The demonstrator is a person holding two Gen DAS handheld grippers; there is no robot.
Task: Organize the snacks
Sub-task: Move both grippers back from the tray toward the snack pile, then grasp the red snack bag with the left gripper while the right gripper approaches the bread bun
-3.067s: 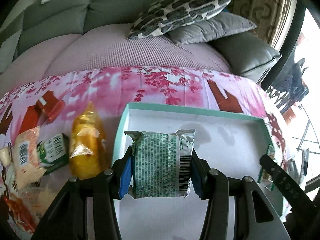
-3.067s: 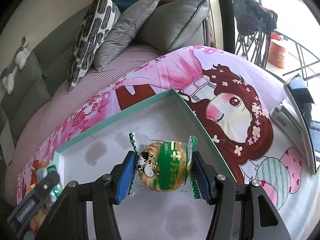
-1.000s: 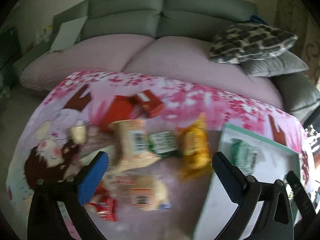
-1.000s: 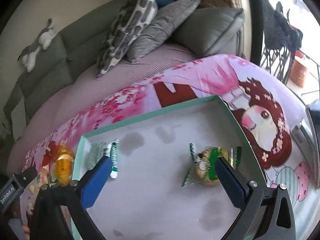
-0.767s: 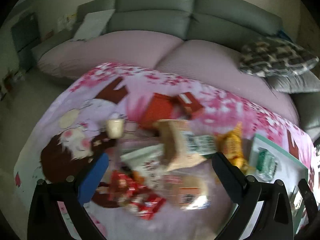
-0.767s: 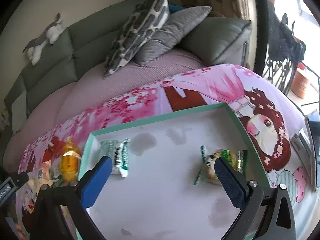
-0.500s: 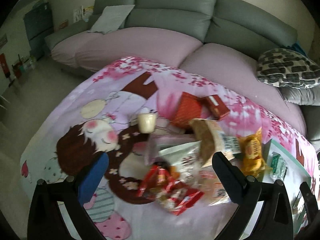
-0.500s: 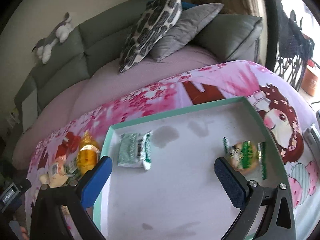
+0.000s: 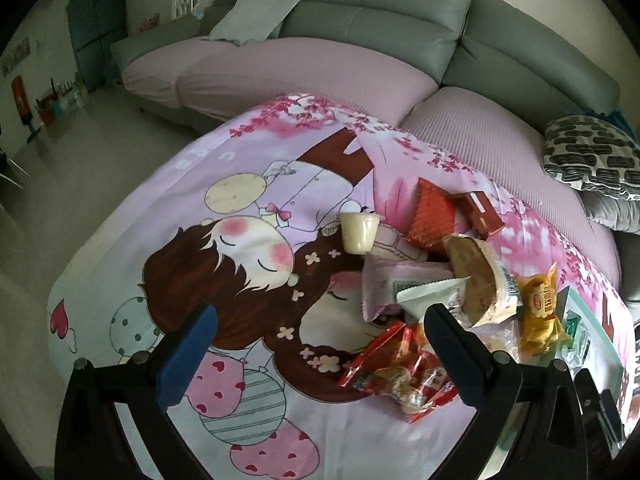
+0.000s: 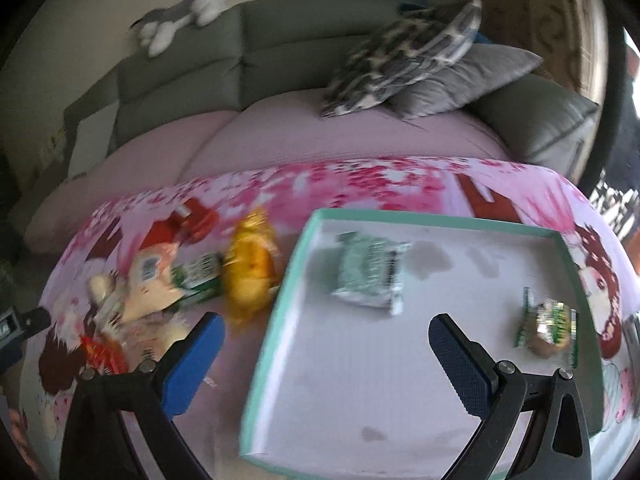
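Both pairs of jaws stand wide apart and hold nothing. The left gripper (image 9: 318, 334) hangs above a table covered by a pink cartoon cloth (image 9: 240, 248), with bare cloth between its blue pads. Just to its right lies the snack pile (image 9: 452, 292): red wrappers (image 9: 394, 364) nearest, a pale pink packet (image 9: 384, 284), a tan packet with a barcode (image 9: 480, 276), a yellow packet (image 9: 540, 312), a small cream cup (image 9: 358, 232) and two red boxes (image 9: 452, 212) farther off.

The right gripper (image 10: 326, 344) hovers over the left edge of the teal-rimmed tray (image 10: 280, 308). Inside the tray lie a silver-green packet (image 10: 370, 274) and a round green-wrapped snack (image 10: 550, 328), well apart from each other. The same yellow packet sits just outside the tray's left wall.

The step in hand looks like fetching the next snack. To do it well, choose a packet at the pile's edge, such as the yellow one, straddle its narrow width, and close gently so the wrapper does not slip or crush. The right view is blurred, so finer detail there is uncertain.
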